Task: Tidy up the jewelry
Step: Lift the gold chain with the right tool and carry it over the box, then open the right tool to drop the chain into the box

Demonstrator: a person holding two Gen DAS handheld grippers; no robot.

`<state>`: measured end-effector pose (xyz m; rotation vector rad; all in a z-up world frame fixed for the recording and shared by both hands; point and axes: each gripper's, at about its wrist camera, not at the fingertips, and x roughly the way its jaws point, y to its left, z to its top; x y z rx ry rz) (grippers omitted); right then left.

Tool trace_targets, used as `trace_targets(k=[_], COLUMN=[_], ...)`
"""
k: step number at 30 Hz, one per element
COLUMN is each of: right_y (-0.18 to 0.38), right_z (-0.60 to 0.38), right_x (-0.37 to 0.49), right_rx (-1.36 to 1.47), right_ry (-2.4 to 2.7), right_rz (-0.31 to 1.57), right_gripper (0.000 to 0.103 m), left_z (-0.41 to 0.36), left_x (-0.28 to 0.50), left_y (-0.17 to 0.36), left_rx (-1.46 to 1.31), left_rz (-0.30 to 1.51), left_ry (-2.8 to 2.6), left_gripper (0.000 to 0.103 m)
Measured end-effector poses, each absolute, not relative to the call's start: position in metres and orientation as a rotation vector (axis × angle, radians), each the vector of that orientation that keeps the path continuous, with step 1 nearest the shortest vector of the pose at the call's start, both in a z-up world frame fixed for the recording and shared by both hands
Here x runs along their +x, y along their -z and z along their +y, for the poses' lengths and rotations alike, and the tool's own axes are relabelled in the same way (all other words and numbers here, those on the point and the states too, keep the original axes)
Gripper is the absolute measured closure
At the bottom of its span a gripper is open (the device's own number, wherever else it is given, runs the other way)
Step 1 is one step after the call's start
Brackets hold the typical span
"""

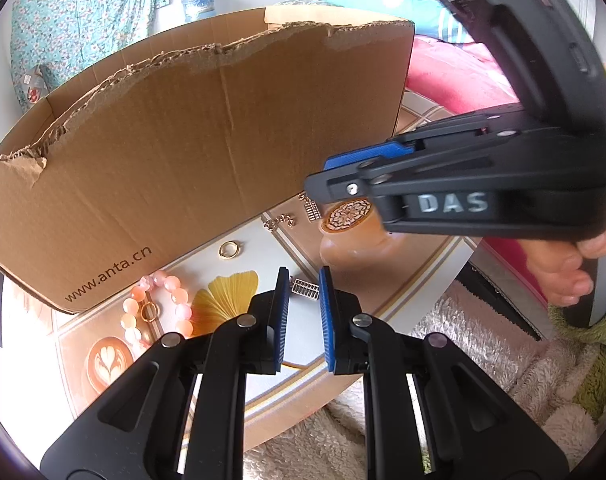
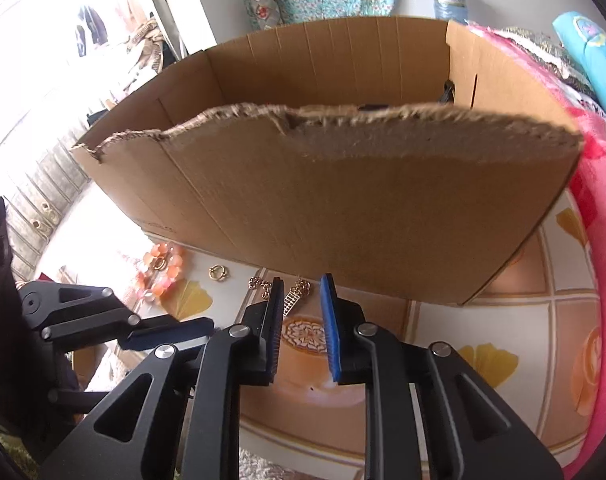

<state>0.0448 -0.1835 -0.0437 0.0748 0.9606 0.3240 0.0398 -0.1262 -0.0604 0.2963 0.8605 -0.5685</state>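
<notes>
My left gripper (image 1: 304, 277) sits low over the table, shut on a small gold abacus charm (image 1: 305, 290) that spans the gap between its blue pads. My right gripper (image 2: 303, 279) is open, and a second abacus charm (image 2: 294, 300) on a short chain lies on the table between its fingertips, untouched by the pads. In the left wrist view the right gripper (image 1: 321, 178) comes in from the right above that charm (image 1: 311, 210). A torn cardboard box (image 2: 343, 200) stands just behind. In front of it lie a pink bead bracelet (image 1: 159, 304), two gold rings (image 1: 229, 249) and a chain piece (image 1: 279, 222).
The table (image 2: 483, 320) has a cloth printed with coffee cups and yellow leaves. A fluffy rug (image 1: 463, 340) lies below its near edge. A pink blanket (image 2: 599, 216) is on the right. A person's hand (image 1: 563, 276) grips the right tool's handle.
</notes>
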Motion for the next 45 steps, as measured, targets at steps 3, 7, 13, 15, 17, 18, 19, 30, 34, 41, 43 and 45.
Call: trace_targets(k=[3,7,13,15,17,18,19,30,34,41,43,45], right_y=[0.051,0.053,0.050,0.050,0.049,0.049,0.048,0.024,0.010,-0.020,-0.034,-0.051], right_z=[-0.182,-0.177,-0.164,-0.166,-0.172,-0.176,-0.181,-0.222,-0.229,-0.226,-0.222,-0.219], right_x=[0.049,0.049,0.050,0.050,0.052,0.054,0.055,0.047,0.040,0.027,0.022,0.020], right_rx=[0.089,0.102,0.036,0.053,0.098,0.116,0.133,0.251,0.276,0.262,0.254,0.245], right_ry=[-0.302,-0.280,-0.221,-0.227,-0.243,-0.247,-0.250,-0.240,-0.250,-0.298,-0.319,-0.337], right_rz=[0.984,0.984,0.977,0.983,0.989,0.989,0.987,0.939,0.916,0.854,0.821,0.777], right_gripper=[0.084,0.085,0.097,0.099,0.100,0.100,0.100,0.100,0.100,0.100,0.100,0.100], left_z=[-0.126,-0.124,-0.120,-0.119,-0.118,-0.118,-0.118,-0.115,-0.114,-0.106,-0.102,-0.095], left_x=[0.040,0.039,0.038,0.038,0.038,0.038,0.038,0.038,0.035,0.024,0.022,0.023], left_y=[0.060,0.061,0.062,0.063,0.063,0.063,0.063,0.061,0.056,0.027,0.010,-0.013], left_rx=[0.295,0.291,0.285,0.283,0.283,0.282,0.281,0.277,0.282,0.289,0.280,0.220], left_rz=[0.860,0.857,0.851,0.850,0.849,0.849,0.850,0.846,0.827,0.754,0.726,0.702], left_ry=[0.570,0.573,0.579,0.581,0.584,0.586,0.587,0.598,0.602,0.614,0.628,0.664], left_gripper=[0.089,0.089,0.089,0.089,0.089,0.089,0.089,0.089,0.089,0.089,0.089,0.089])
